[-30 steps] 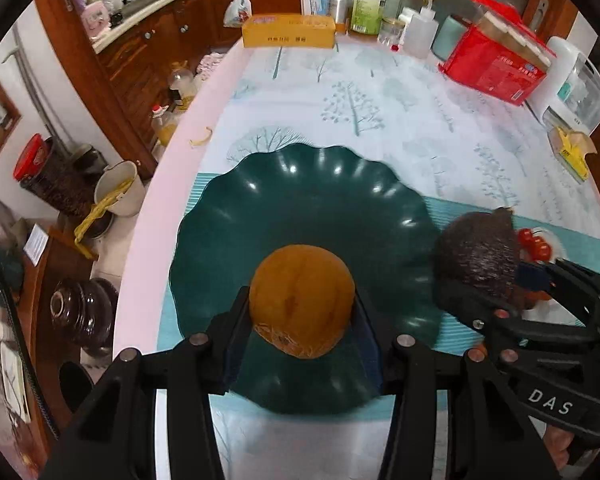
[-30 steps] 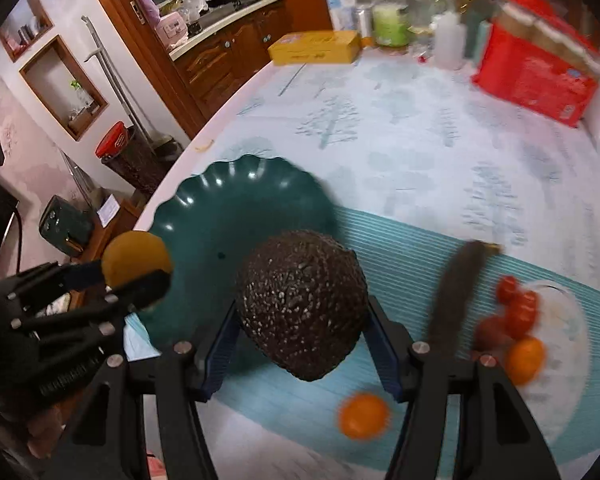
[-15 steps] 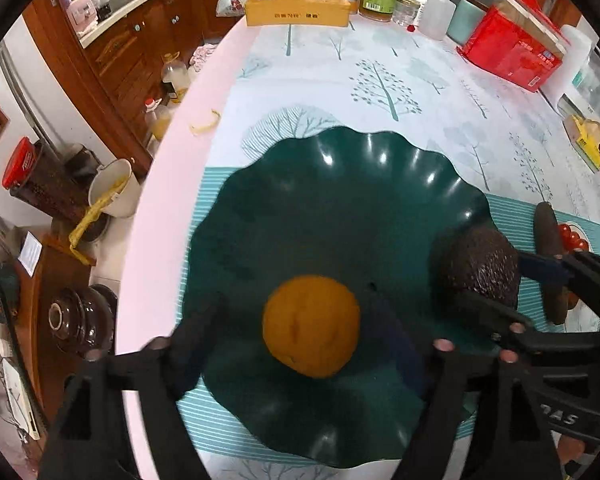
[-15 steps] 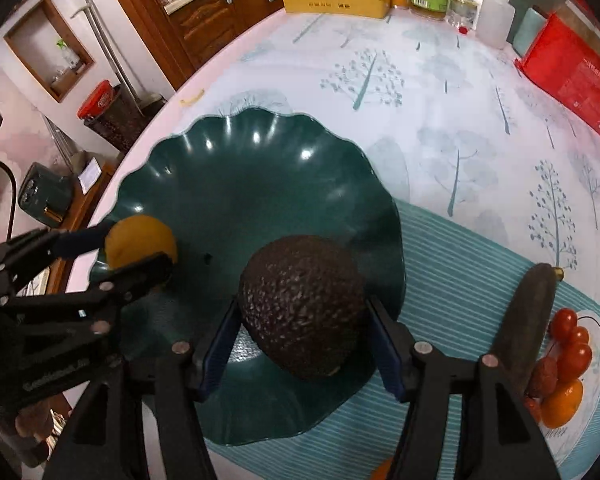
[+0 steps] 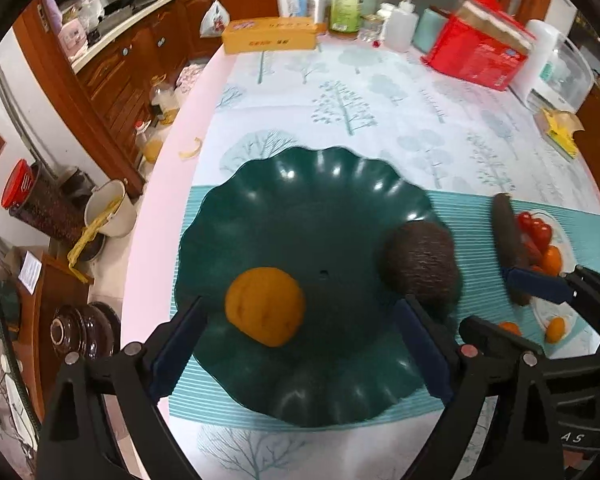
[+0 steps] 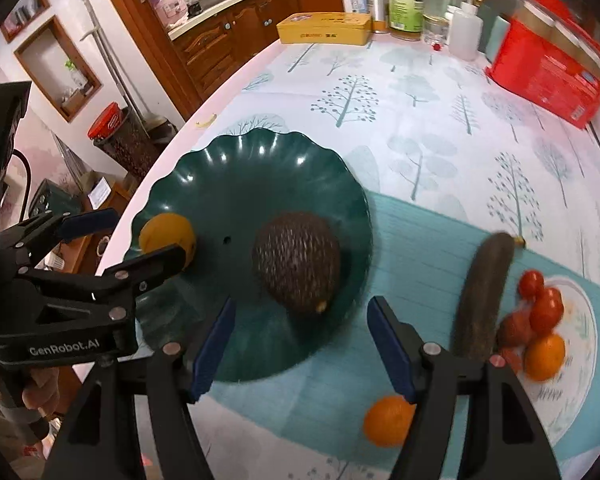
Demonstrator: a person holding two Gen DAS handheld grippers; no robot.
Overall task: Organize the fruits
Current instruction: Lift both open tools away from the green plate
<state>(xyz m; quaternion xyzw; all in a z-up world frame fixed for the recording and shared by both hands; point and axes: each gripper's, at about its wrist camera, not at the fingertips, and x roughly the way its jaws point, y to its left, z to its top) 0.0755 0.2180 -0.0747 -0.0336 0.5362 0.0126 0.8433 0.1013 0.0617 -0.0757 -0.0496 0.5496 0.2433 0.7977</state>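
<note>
A dark green scalloped plate [image 5: 300, 184] sits on a teal striped mat. A yellow-orange round fruit [image 5: 264, 306] lies in the plate's left part. My left gripper [image 5: 300, 312] stands over it with its jaws opening, and neither pad touches the fruit. A dark bumpy avocado [image 6: 296, 268] rests in the plate's right part. My right gripper [image 6: 300, 306] is just in front of the avocado, its jaws opening too and its pads clear of the fruit. The avocado [image 5: 420, 264] also shows in the left wrist view.
A dark cucumber [image 6: 484, 296] lies on the mat beside a small white plate [image 6: 580, 360] of cherry tomatoes and a small orange. Another small orange [image 6: 388, 420] sits loose on the mat. A yellow box [image 6: 324, 28], bottles and a red box [image 6: 548, 64] line the far edge.
Both grippers have let go. The yellow-orange fruit and the avocado, held a second ago, now lie in the green plate. Both pairs of jaws have spread and drawn back from the fruits.
</note>
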